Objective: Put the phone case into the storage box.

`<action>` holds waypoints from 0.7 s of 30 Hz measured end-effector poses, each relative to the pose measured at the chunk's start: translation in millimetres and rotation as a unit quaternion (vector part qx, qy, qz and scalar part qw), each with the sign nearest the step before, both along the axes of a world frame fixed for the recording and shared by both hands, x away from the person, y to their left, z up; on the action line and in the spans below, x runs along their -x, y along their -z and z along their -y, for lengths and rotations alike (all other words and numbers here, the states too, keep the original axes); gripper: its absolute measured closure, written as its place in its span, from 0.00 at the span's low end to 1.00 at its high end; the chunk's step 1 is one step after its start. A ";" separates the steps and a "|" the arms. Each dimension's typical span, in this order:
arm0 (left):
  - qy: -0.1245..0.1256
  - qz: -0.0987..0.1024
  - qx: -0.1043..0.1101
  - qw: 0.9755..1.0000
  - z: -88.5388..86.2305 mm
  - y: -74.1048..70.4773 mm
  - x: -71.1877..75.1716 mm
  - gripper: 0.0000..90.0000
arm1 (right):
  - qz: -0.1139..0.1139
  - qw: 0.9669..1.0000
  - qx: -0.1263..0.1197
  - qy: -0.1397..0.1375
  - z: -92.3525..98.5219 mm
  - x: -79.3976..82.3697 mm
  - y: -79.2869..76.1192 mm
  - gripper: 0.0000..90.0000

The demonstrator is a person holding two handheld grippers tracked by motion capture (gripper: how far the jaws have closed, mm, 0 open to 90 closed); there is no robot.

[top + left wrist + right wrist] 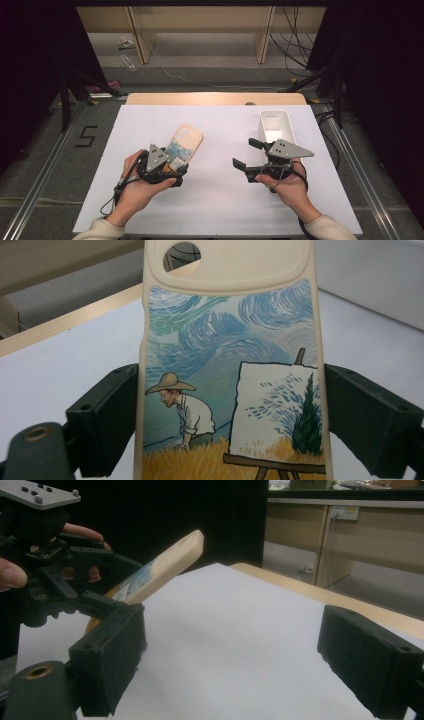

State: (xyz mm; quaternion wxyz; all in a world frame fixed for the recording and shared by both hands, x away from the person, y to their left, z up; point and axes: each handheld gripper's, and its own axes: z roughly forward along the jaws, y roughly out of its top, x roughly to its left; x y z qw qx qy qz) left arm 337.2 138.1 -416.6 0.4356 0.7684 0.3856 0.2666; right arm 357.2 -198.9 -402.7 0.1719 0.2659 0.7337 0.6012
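1. Holding a phone case (230,365) by its long edges, the left gripper (172,167) has its jaws closed on the case near the lower end; in the left gripper view both black pads press against the cream sides.
2. The case is off the white table top (210,200): the right gripper view shows it tilted up, its camera-cutout end raised above the surface, the other end buried in the left gripper.
3. The right gripper (246,152) stands with its jaws wide apart and nothing between them, hovering over the bare table on the person's right, well apart from the case.
4. A white rectangular bin (276,125) sits at the far right of the table, behind the right gripper, and looks empty from the high view.
5. Judged from this, the pick-up is done. What seems left is either handing the case across to the right gripper or carrying it to the bin; neither has begun.
6. Writing: the case carries no legible brand or text, only a painted scene of a man in a straw hat bending in a wheat field beside an easel, under swirling blue sky. On the floor left of the table, a dark mark reads as the figure "5" (86,136).
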 end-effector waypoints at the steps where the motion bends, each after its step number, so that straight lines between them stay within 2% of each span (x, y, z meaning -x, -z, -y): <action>1: 0.002 0.000 -0.001 1.000 0.8 0.0 0.1 0.13 | 0.000 1.000 0.001 0.001 -0.7 -0.6 -0.1 0.14; 21: 0.033 0.004 -0.004 0.999 24.2 1.4 1.9 0.13 | -0.007 1.000 0.003 0.007 -11.7 -8.0 -1.2 0.14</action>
